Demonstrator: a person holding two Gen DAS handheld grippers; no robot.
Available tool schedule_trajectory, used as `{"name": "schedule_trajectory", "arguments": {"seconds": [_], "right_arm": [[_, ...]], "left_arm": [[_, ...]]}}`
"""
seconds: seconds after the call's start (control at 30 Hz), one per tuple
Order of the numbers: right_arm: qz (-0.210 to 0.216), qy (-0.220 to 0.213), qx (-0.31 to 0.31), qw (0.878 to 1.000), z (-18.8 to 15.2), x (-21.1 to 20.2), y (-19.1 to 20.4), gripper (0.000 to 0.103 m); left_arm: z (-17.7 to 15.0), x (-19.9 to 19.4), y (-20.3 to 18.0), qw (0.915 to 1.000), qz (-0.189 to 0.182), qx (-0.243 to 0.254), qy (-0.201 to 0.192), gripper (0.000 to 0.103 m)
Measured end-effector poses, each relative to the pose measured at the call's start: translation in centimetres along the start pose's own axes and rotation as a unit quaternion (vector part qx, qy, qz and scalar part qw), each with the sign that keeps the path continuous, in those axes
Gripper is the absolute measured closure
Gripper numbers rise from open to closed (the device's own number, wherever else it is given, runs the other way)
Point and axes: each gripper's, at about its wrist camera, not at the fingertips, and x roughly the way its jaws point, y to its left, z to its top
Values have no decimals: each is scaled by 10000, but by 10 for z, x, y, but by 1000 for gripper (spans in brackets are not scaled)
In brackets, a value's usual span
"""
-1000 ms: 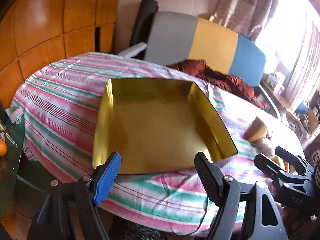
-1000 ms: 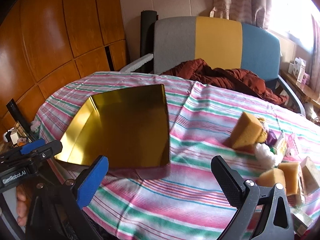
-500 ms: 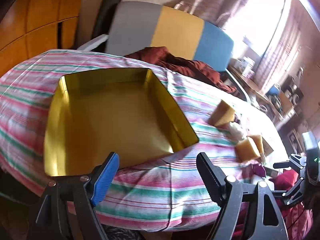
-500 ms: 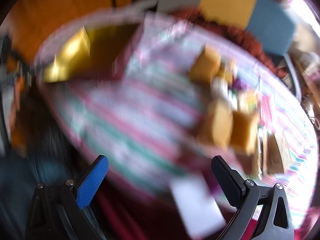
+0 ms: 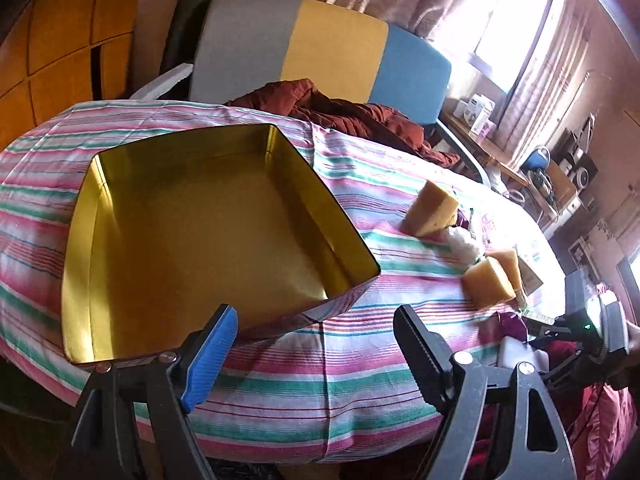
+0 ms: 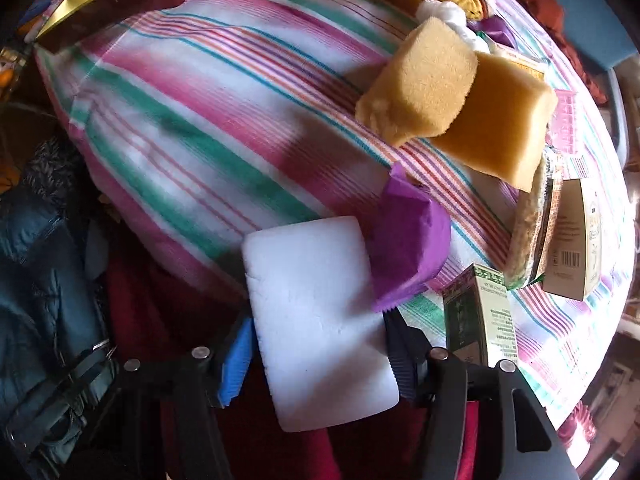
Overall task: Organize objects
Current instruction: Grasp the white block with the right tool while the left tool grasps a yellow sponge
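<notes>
Right hand-held gripper (image 6: 318,354) pointing down, jaws just closing around the white foam block (image 6: 316,320) — pads touching its sides; left hand-held gripper (image 5: 312,356) released, hovering by the gold tin (image 5: 192,240).

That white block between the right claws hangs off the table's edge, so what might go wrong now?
The right gripper has just been closing around the white block, whose near end overhangs the table's edge; an off-centre pinch may tip it off. The purple wrapper touches the block and may get dragged along. The gold tin also juts past the edge, so a bump from the open left gripper might shift it.
</notes>
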Motion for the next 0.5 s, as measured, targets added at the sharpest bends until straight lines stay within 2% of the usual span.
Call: {"name": "schedule_trajectory", "arguments": {"seconds": [0.13,0.27,0.4,0.5], "right_arm": [[172,-474,162,9986,-9,-20,0,43],[567,-1281,549,9886,-26,-54,-11,43],[686,-2186,1263,9652,-37,-105,-41,43],[663,-2842,1925,9369,-48,-120,-67,43]], "left_arm": [[5,9,-18,9995,-164,262,119,21],[13,20,-43,9974,-398,584,159,23],[20,40,-73,9933,-640,871,408,23],[23,55,-102,9885,-814,1142,565,23]]}}
